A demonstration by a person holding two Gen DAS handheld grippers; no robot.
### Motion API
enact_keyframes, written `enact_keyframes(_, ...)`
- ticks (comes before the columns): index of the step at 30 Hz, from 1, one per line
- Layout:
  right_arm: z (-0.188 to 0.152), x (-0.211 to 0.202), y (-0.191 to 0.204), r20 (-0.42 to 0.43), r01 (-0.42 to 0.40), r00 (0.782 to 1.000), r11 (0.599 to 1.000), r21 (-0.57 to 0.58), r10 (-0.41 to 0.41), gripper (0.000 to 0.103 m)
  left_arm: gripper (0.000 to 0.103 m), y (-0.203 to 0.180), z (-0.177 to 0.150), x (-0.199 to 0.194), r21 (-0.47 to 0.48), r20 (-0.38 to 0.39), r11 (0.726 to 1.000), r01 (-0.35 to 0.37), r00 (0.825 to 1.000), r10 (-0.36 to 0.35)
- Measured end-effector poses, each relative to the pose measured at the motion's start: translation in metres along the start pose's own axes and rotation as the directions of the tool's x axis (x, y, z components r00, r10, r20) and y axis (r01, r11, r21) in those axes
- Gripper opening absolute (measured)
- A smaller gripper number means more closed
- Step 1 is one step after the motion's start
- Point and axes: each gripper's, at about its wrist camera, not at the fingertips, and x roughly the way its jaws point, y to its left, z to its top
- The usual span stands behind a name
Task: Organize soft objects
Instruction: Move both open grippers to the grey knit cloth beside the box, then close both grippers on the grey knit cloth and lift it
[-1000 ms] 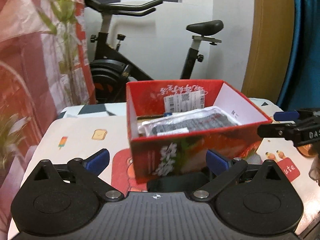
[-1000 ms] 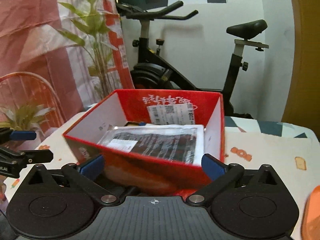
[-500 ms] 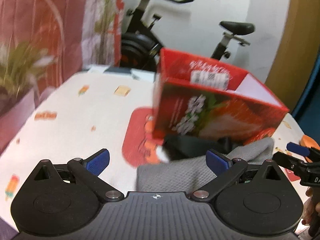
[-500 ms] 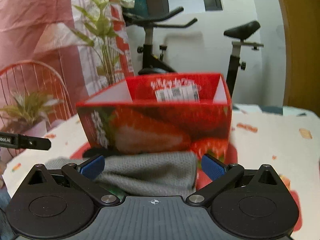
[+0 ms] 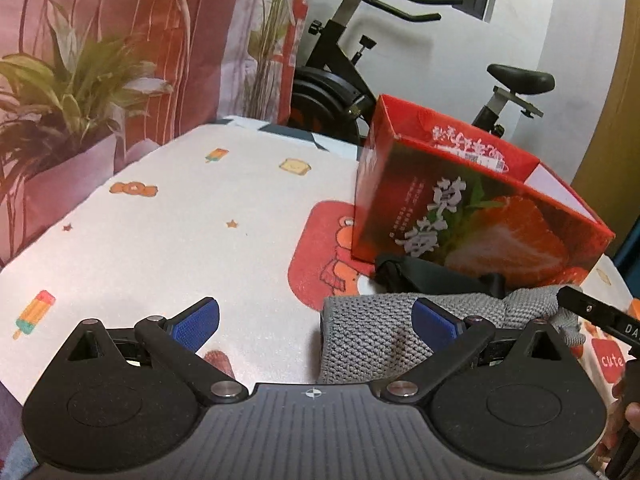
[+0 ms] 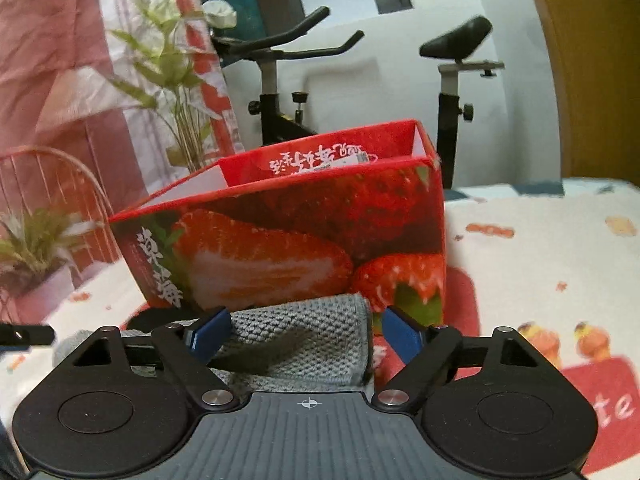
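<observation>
A grey knitted cloth (image 5: 372, 336) lies on the table in front of a red strawberry box (image 5: 480, 220). It also shows in the right wrist view (image 6: 304, 332), before the box (image 6: 304, 240). A black soft item (image 5: 424, 276) lies between cloth and box. My left gripper (image 5: 316, 320) is open, low over the table, its right finger over the cloth's left part. My right gripper (image 6: 306, 334) is open with the cloth's right end between its fingers. The box's contents are hidden.
The table carries a white cartoon-print cover (image 5: 180, 220). Potted plants (image 5: 68, 92) stand at its left edge. An exercise bike (image 6: 280, 80) stands behind the table. A wooden panel (image 6: 592, 68) is at the right.
Both grippers have dropped from above the box to table level in front of it. The left one swung left. The grey cloth has come into view between the right gripper's fingers.
</observation>
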Motion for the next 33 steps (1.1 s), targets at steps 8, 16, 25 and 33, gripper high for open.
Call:
enact_keyframes(8, -0.009, 0.005, 0.000, -0.037, -0.034, 0.999, 0.999, -0.036, 0.033, 0.081, 0.103, 0.004, -0.006, 0.011, -0.085, -0.023, 0.992, 0.095, 0.995, -0.097)
enact_keyframes(16, -0.010, 0.009, -0.011, -0.054, -0.064, 0.996, 0.997, 0.030, 0.066, 0.080, 0.102, 0.003, -0.009, 0.022, -0.111, -0.030, 0.989, 0.096, 0.995, -0.100)
enact_keyframes(25, -0.010, 0.013, -0.015, -0.066, -0.078, 0.995, 0.996, 0.046, 0.081, 0.079, 0.099, -0.009, -0.013, 0.028, -0.074, -0.049, 0.987, 0.144, 0.988, -0.148)
enact_keyframes(33, -0.009, 0.018, -0.016, -0.091, -0.096, 0.991, 0.994, 0.056, 0.101, 0.076, 0.069, -0.019, -0.015, 0.031, -0.007, -0.062, 0.989, 0.149, 0.987, -0.149)
